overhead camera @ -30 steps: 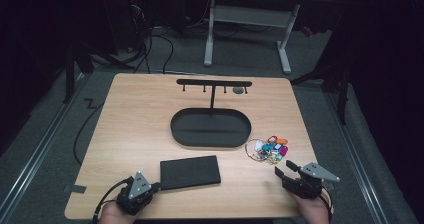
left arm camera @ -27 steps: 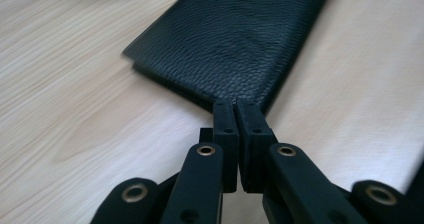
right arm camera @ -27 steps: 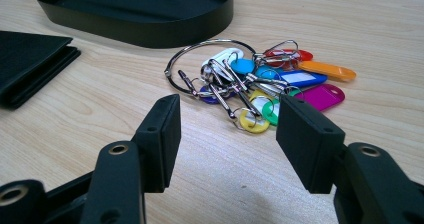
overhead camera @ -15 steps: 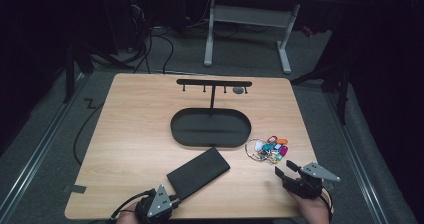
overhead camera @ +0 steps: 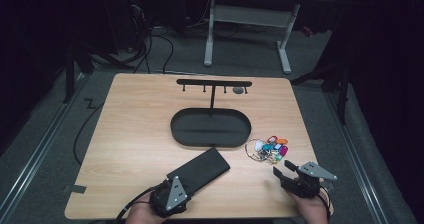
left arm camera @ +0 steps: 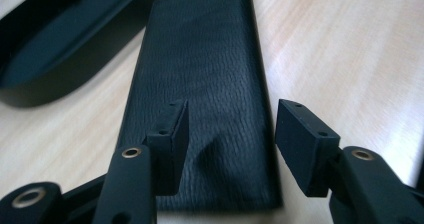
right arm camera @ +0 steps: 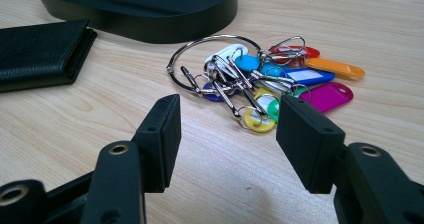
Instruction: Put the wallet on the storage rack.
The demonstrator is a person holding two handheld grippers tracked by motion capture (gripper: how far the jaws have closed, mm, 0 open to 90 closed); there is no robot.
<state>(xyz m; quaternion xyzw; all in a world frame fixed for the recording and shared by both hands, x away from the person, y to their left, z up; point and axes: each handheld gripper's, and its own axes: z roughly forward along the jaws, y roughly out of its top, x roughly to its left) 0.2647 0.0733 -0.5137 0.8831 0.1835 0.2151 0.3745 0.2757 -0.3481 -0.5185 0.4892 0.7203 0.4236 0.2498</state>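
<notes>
1. The left gripper [overhead camera: 186, 184] sits at the near edge of the table [overhead camera: 130, 134], w/ its jaws right at the near end of the black wallet [overhead camera: 199, 170]. In the left gripper view its jaws have just been opening; they now stand apart, one at each side of the wallet's near end [left arm camera: 200, 84], and the pads do not press on it. So the claw is released, not grasping.
2. The wallet lies flat on the wood, turned diagonal, its far corner near the black oval tray [overhead camera: 210, 129] but not inside it. Judged from this, the wallet is let go in a new position, and the step of placing it in the tray is not yet done.
3. The right gripper [overhead camera: 285, 173] rests at the near right of the table, jaws wide and empty, pointing to the bunch of keys w/ coloured tags [right arm camera: 260, 81]. The keys lie on the wood just beside the tray's right end, untouched.
4. The stand w/ hooks [overhead camera: 214, 83] rising behind the tray has all hooks empty.
5. Approx. progress: early. Left, probably: wallet to the tray, keys to be picked up and put away.
</notes>
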